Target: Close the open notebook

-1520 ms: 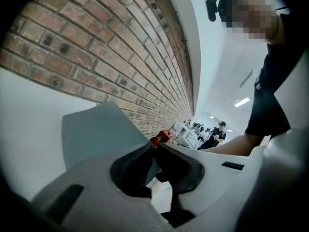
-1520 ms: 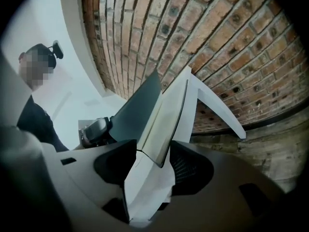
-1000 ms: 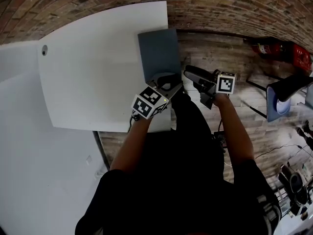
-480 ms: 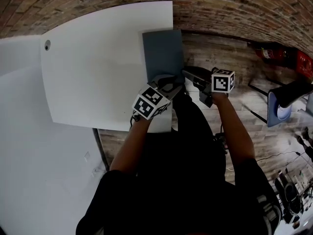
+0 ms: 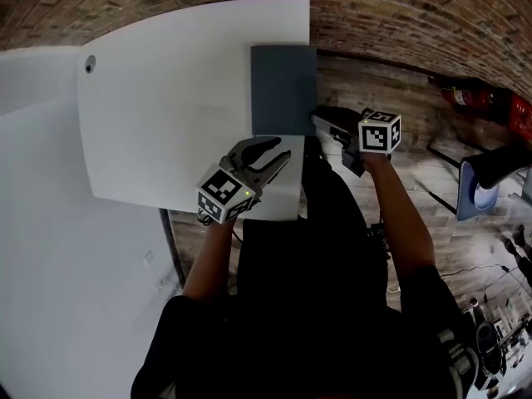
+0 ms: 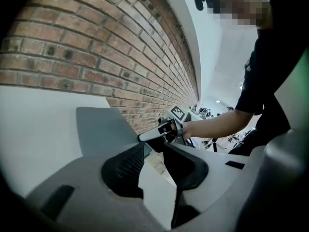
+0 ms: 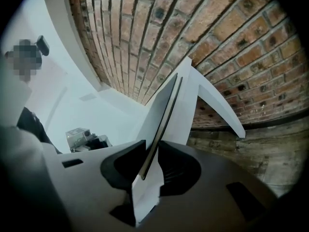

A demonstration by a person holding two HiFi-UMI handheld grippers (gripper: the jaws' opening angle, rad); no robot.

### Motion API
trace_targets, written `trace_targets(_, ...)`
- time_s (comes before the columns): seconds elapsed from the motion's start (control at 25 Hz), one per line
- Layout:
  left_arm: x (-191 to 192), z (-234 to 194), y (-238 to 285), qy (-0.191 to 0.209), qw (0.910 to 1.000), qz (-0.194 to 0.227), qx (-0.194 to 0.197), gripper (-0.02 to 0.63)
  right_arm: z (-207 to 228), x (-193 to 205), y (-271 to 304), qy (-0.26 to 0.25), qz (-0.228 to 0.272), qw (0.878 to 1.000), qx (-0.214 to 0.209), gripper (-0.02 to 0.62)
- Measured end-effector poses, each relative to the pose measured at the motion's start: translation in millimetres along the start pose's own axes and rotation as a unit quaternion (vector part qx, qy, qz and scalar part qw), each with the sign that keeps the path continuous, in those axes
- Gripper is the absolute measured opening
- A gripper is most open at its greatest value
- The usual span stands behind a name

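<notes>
Grey-covered notebook (image 5: 283, 88) lies open at the right edge of the white table (image 5: 166, 98). Right gripper (image 5: 321, 122) has just clamped its jaws on the cover edge. Left gripper (image 5: 281, 153) hovers beside it, unclenched and empty.

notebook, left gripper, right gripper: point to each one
notebook (image 5: 283, 86), head view, on its grey cover.
left gripper (image 5: 281, 150), head view, between its open fingertips.
right gripper (image 5: 319, 119), head view, between its fingertips; jaws have just been closing, cover edge between them.
</notes>
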State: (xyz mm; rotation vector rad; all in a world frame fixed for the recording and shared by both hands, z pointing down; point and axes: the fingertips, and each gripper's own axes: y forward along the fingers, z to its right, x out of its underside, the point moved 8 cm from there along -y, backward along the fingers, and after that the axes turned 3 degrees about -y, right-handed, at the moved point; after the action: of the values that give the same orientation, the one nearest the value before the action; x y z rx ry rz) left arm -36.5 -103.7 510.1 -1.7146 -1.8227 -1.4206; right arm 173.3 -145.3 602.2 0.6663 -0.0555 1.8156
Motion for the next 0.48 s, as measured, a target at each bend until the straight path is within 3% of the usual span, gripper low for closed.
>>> trace_targets(0.12,11,3,-13,-0.009,0.9999,-0.006,-0.011,0.117,-1,-6,10,-0.018,-0.01,1.0,0.01,0.086)
trace_targets(0.28,12,13,-20,-0.019,0.9994,0.021,-0.021,0.118,-4,-11,16,-0.034,-0.021,0.999,0.018,0.089)
trace_targets(0.48,9,19,-35,-0.036,0.9901,0.135,-0.019,0.117,-9,-12,11,-0.056,-0.006,0.998,0.034,0.089)
